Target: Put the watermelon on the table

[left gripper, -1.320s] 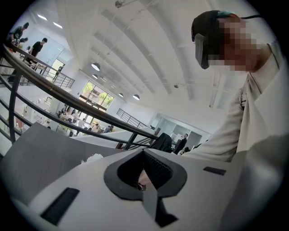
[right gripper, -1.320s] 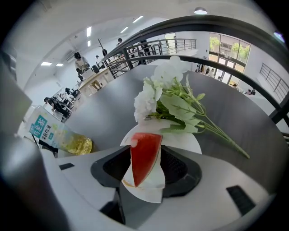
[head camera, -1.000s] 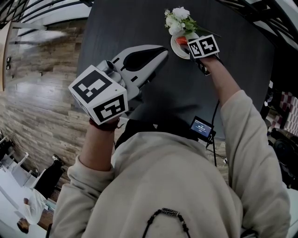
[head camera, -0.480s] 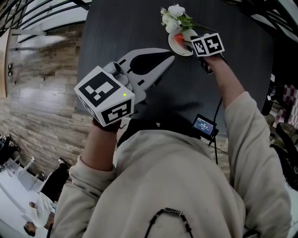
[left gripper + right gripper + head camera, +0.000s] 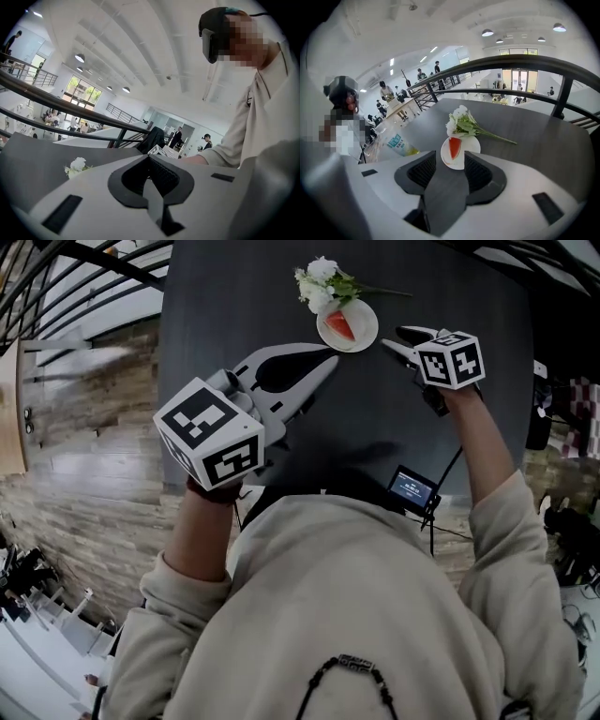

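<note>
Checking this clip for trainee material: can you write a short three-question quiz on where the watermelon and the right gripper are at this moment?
1. True or false: the watermelon slice lies on the white plate.
2. The right gripper is: A) shut on the slice, B) open and empty, C) out of view.
3. Fill in: next to the plate, on the dark table, lie white ____.
Key: 1 true; 2 B; 3 flowers.
</note>
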### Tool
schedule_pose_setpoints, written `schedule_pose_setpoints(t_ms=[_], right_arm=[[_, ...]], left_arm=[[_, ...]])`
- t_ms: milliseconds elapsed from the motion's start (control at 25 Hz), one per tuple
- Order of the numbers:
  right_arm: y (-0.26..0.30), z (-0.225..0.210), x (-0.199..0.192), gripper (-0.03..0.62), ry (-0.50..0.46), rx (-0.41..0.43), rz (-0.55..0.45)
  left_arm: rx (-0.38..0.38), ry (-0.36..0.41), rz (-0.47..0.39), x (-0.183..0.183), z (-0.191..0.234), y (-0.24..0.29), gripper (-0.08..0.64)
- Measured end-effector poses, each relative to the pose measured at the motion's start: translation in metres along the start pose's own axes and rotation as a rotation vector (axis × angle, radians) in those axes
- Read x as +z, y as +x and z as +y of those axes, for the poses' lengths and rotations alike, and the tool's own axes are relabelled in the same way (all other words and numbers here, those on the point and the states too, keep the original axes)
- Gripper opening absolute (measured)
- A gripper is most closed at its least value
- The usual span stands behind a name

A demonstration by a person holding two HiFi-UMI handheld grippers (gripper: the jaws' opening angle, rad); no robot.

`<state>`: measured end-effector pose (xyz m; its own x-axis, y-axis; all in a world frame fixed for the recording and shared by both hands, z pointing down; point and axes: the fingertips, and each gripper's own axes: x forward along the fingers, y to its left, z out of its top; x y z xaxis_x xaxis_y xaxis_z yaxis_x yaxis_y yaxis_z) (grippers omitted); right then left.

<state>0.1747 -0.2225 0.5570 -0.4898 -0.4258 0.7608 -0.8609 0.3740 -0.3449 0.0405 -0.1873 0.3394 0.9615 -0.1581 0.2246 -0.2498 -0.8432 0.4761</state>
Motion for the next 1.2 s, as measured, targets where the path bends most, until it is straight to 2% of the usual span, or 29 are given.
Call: schedule_pose_setpoints(t_ms=[80, 200, 320, 480, 680, 760, 920, 1080, 1200], right_arm=[[-0.021, 0.005, -0.009, 0.196, -0.005, 0.009, -0.02], [-0.041, 0.022, -0.026, 0.192, -0.001, 0.087, -0.034], [-0.061, 0.043, -0.035, 0.161, 0.019, 0.155, -0.081], [-0.095, 0.07, -0.021, 0.066, 0.034, 0.195, -0.195], [-0.145, 0.1, 0.017, 0.021, 0.053, 0.254, -0.378], [-0.16, 0.108, 0.027, 0.017, 0.028, 0.25, -0.408], [-0.179, 0.114, 0.037, 0.017, -0.037, 0.155, -0.393], [-0.201, 0.126, 0.049, 0.015, -0.001, 0.189, -0.482], [-0.213, 0.135, 0.052, 0.015, -0.026, 0.191, -0.509]], left_arm=[[-0.023, -0.003, 0.009, -0.003, -0.008, 0.004, 0.006], [-0.05, -0.022, 0.041, -0.016, -0.021, 0.011, 0.006], [-0.071, -0.019, 0.072, -0.026, -0.029, 0.016, 0.006], [-0.095, 0.007, 0.092, -0.025, -0.036, 0.02, 0.006], [-0.127, 0.055, 0.088, -0.009, -0.047, 0.026, 0.006], [-0.141, 0.075, 0.077, 0.0, -0.05, 0.03, 0.006], [-0.147, 0.109, 0.051, 0.018, -0.052, 0.035, 0.006], [-0.155, 0.118, 0.03, 0.029, -0.056, 0.035, 0.006], [-0.175, 0.119, 0.003, 0.034, -0.066, 0.036, 0.006]])
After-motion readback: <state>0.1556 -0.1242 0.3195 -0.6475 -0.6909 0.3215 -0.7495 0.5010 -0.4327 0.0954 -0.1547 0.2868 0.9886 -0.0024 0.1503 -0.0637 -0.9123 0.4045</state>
